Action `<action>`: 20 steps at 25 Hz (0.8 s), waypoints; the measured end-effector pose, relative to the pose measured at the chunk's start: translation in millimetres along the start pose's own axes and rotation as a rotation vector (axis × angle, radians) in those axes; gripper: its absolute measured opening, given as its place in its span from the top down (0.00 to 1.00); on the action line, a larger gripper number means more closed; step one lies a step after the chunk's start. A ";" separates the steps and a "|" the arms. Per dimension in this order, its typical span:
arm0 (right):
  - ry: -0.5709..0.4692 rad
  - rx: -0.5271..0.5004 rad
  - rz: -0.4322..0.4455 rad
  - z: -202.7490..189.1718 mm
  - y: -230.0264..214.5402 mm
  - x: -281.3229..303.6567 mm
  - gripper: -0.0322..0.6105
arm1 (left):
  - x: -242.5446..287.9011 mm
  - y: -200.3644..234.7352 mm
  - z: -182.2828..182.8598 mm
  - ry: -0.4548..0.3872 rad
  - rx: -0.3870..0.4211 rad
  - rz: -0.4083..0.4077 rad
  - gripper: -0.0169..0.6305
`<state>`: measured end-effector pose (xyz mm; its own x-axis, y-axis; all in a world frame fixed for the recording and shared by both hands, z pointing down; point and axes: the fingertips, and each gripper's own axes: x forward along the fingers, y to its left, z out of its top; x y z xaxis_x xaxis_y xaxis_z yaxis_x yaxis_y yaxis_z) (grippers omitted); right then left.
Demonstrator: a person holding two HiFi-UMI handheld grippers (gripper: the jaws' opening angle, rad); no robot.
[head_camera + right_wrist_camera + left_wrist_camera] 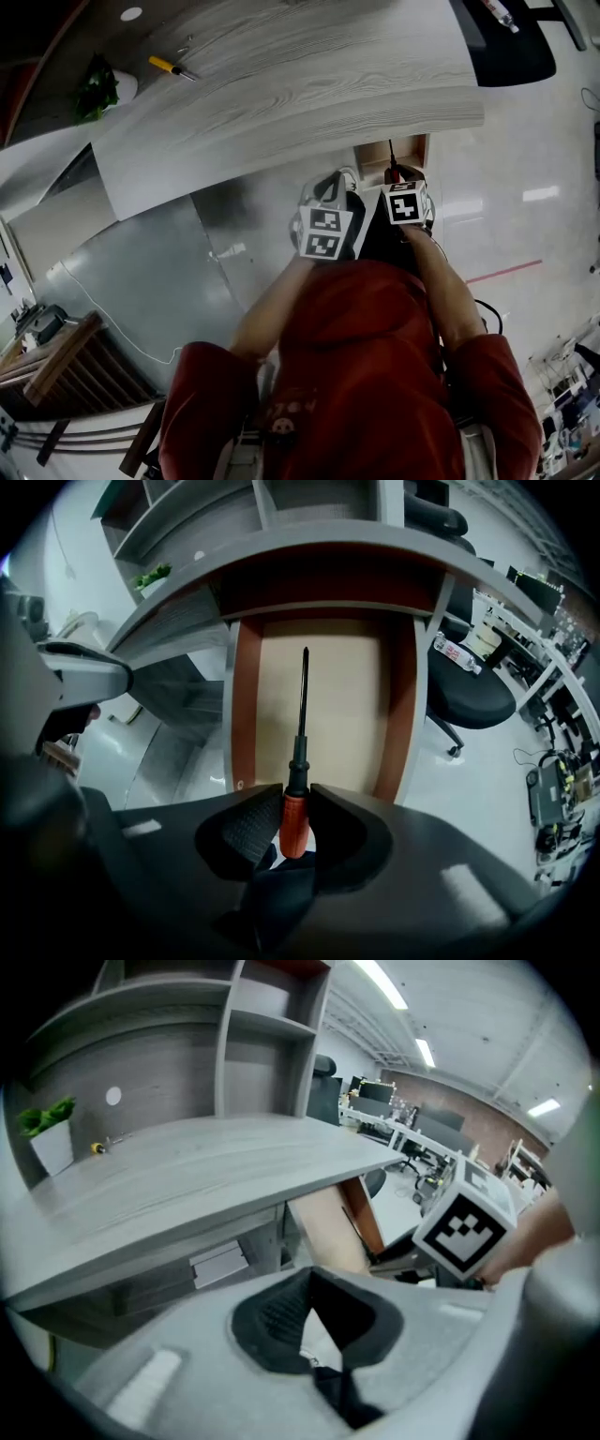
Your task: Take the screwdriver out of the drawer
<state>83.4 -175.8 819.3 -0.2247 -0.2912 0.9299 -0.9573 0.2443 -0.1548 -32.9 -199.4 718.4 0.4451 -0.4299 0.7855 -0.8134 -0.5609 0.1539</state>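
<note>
A screwdriver [298, 761] with an orange-red handle and a long black shaft is clamped by its handle in my right gripper [293, 803]. Its shaft points away over the open drawer [352, 705], which has a tan floor and red-brown sides. In the head view the right gripper [395, 178] hangs just in front of the drawer [410, 148], and the thin shaft [391, 155] sticks up from it. My left gripper [330, 183] hangs beside it to the left. In its own view its jaw tips [309, 1274] meet with nothing between them.
The grey wood-grain desk top [281, 84] overhangs the drawer; a yellow-handled tool [169, 66] and a potted plant [98, 89] sit at its far end. A black office chair [469, 700] with a bottle [457, 655] on it stands to the right. Shelves [253, 1044] rise behind the desk.
</note>
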 end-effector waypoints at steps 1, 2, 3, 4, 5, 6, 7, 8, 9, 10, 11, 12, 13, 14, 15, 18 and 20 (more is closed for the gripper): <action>-0.002 0.006 0.004 -3.0 1.5 -5.8 0.81 | -3.8 -2.0 3.6 -0.006 0.005 -0.002 0.97; -0.004 0.014 0.007 -5.4 2.5 -11.4 0.81 | -7.5 -4.0 7.8 -0.013 0.013 -0.005 0.97; -0.008 0.020 0.008 -7.0 3.1 -16.9 0.81 | -11.0 -5.9 12.2 -0.022 0.023 -0.008 0.97; -0.014 0.024 0.007 -7.9 3.8 -22.6 0.81 | -14.6 -7.7 16.5 -0.031 0.032 -0.011 0.97; -0.022 0.028 0.006 -8.0 4.6 -28.7 0.81 | -18.3 -9.3 20.7 -0.041 0.044 -0.015 0.97; -0.032 0.033 0.005 -7.1 5.3 -35.1 0.81 | -22.0 -10.7 25.2 -0.050 0.056 -0.019 0.97; -0.045 0.041 0.003 -5.3 5.7 -41.9 0.81 | -25.5 -12.1 30.0 -0.060 0.067 -0.024 0.97; -0.060 0.049 0.001 -2.3 5.5 -49.0 0.81 | -29.0 -13.6 35.3 -0.071 0.075 -0.029 0.97; -0.078 0.055 -0.001 1.4 5.0 -56.1 0.81 | -32.7 -15.2 40.9 -0.081 0.082 -0.034 0.97; -0.097 0.057 -0.005 5.2 4.2 -63.1 0.81 | -36.8 -16.8 46.6 -0.091 0.086 -0.038 0.97; -0.115 0.056 -0.008 8.8 3.6 -70.0 0.81 | -41.3 -18.4 52.5 -0.101 0.088 -0.041 0.97; -0.132 0.053 -0.011 12.0 2.9 -77.1 0.81 | -45.8 -20.2 58.7 -0.113 0.090 -0.043 0.97; -0.147 0.053 -0.014 15.1 2.5 -84.5 0.81 | -50.1 -22.1 65.1 -0.126 0.093 -0.045 0.97; -0.161 0.056 -0.016 18.1 2.4 -92.5 0.81 | -54.0 -23.9 71.3 -0.138 0.097 -0.048 0.97; -0.176 0.061 -0.018 20.9 2.9 -100.4 0.81 | -57.7 -25.4 76.9 -0.150 0.102 -0.050 0.97; -0.234 0.080 -0.021 33.6 5.5 -121.2 0.81 | -66.6 -27.1 91.0 -0.181 0.113 -0.054 0.97; -0.270 0.084 -0.028 44.9 5.8 -130.6 0.81 | -71.1 -25.6 101.1 -0.203 0.126 -0.053 0.97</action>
<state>99.0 -177.8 682.0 -0.2277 -0.5349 0.8136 -0.9729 0.1587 -0.1680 -5.8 -226.0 598.0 0.5621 -0.5243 0.6396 -0.7399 -0.6644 0.1056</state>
